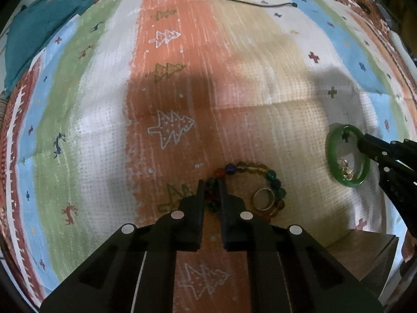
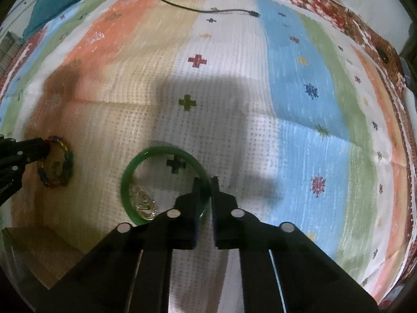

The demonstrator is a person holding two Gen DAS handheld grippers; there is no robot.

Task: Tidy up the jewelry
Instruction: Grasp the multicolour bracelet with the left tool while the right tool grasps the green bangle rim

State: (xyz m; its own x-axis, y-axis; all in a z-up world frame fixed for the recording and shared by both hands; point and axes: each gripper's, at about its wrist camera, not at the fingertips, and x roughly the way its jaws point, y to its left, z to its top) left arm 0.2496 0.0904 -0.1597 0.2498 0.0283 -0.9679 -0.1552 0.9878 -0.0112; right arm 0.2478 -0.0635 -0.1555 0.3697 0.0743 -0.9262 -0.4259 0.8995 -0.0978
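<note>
Bangle (image 2: 135,167): green ring lying flat on the striped cloth (image 2: 234,104), over a white band; its right-hand rim sits between the right gripper's fingers.
Right gripper (image 2: 205,182): fingers nearly closed, one inside the bangle and one outside, pinching the rim; whether they press it tight cannot be told.
Gold piece (image 2: 144,203): small tangle of gold jewelry inside the bangle, near its lower left edge, resting on the cloth.
Bead bracelet (image 1: 271,176): loop of red, blue, yellow and green beads on the cloth, at the edge of the orange and tan stripes, well apart from the bangle.
Left gripper (image 1: 211,184): fingers narrowly parted, straddling the bracelet's left side, with beads in the gap between them; grip looks closed on the beads.
Ring (image 1: 263,198): plain metal band lying inside the bead loop, just beside its right-hand beads.
Box (image 1: 365,250): brown corner at the near edge, close to both grippers.
Cable (image 2: 203,9): thin black lead on the far cloth.
Teal fabric (image 1: 34,34): bunched at the far left corner.
</note>
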